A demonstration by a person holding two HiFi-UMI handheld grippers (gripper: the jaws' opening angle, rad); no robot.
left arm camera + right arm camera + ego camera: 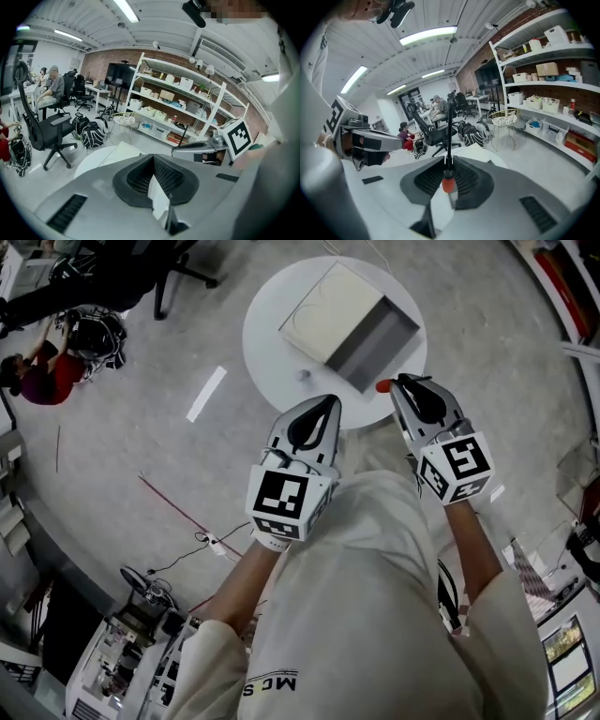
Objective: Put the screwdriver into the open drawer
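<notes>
A white drawer unit [330, 307] lies on the round white table [267, 348], its grey drawer [380, 341] pulled open toward me. My right gripper [401, 382] hovers at the table's near edge, just right of the drawer, shut on the screwdriver [382, 386]. In the right gripper view the screwdriver's [449, 133] black shaft points up between the jaws and its orange end [447, 184] sits below them. My left gripper [332, 401] hangs near the table's front edge, left of the right one; its jaws meet at the tip [153, 157] with nothing between them.
A white tape strip [206, 393] and thin cables [178, 512] lie on the floor left of the table. Office chairs [51, 131] and a seated person [42, 376] are at the far left. Shelving [178, 112] stands behind the table. Equipment crowds the lower left [131, 643].
</notes>
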